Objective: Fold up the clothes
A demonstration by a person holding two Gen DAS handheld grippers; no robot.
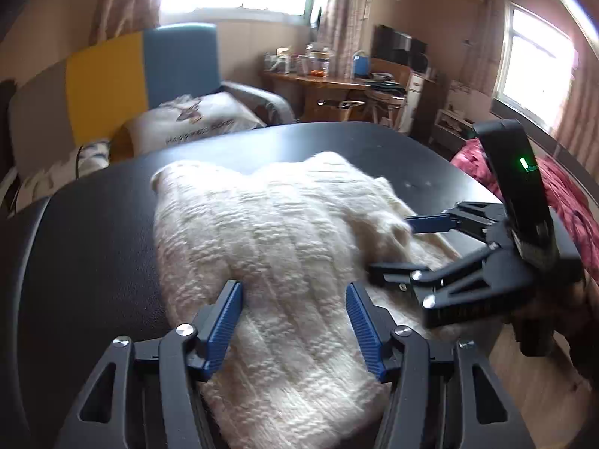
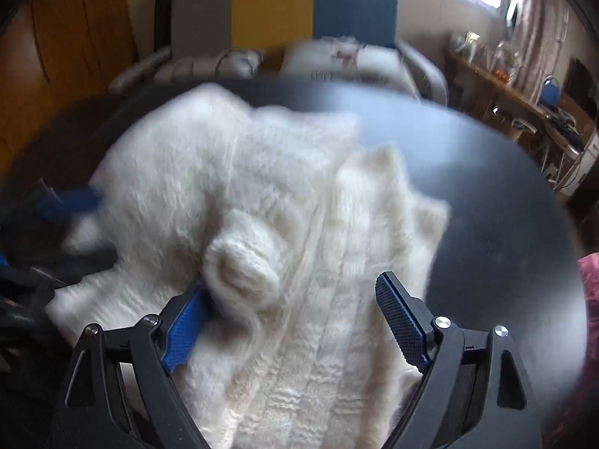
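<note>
A cream knitted sweater (image 1: 277, 247) lies bunched on the black table (image 1: 97, 232). My left gripper (image 1: 294, 293) is open, its blue pads astride the near part of the knit, low over it. In the same view my right gripper (image 1: 398, 247) reaches in from the right, open, its fingers at the sweater's right edge. The right wrist view is blurred: the sweater (image 2: 262, 194) fills the middle, and a rolled sleeve end (image 2: 241, 267) rests against the left pad of my open right gripper (image 2: 292, 305). One blue finger of the left gripper (image 2: 71, 200) shows at the far left.
Beyond the table stands a sofa with yellow and blue back panels (image 1: 142, 71) and a printed cushion (image 1: 194, 118). A cluttered wooden desk (image 1: 329, 82) is at the back right. A red blanket (image 1: 561, 191) lies past the table's right edge.
</note>
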